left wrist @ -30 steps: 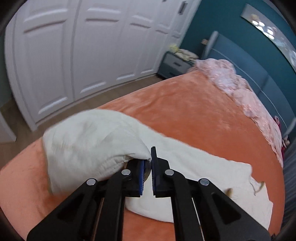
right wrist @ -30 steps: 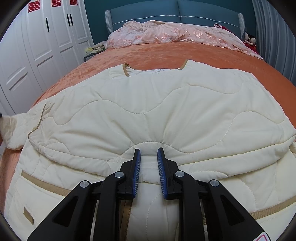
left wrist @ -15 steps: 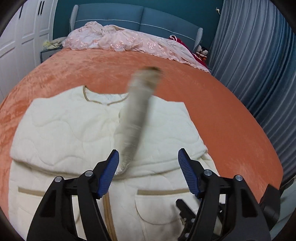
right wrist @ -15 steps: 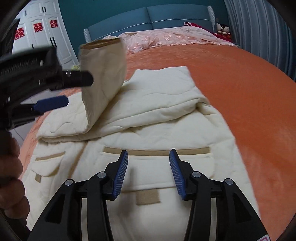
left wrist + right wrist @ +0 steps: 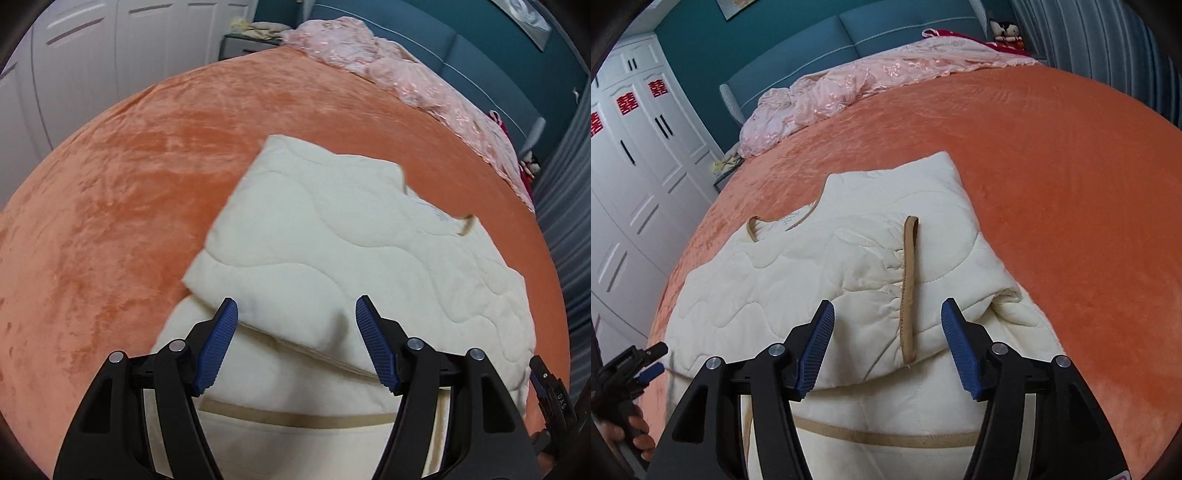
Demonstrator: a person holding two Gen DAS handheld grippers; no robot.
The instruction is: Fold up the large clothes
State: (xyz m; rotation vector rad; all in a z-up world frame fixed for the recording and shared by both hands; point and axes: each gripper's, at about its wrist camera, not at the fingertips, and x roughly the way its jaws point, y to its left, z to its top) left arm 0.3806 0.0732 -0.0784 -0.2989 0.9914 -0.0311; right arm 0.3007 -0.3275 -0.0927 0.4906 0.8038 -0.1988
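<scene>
We see the cream quilted jacket (image 5: pixel 849 280) on the orange bed (image 5: pixel 1052 177), sleeves folded in; left gripper (image 5: pixel 295 343) empty with jaws apart, right gripper (image 5: pixel 886 343) empty with jaws opening.

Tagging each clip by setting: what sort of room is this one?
A home bedroom, most likely: a bed under an orange bedspread with a teal padded headboard, white wardrobe doors alongside, and a cream quilted jacket laid out on the bed.

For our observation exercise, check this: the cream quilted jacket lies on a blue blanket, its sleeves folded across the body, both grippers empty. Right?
One detail is wrong: the blanket is orange, not blue, as the right wrist view shows. The cream quilted jacket has its sleeves folded in; the left gripper and right gripper hold nothing.
</scene>
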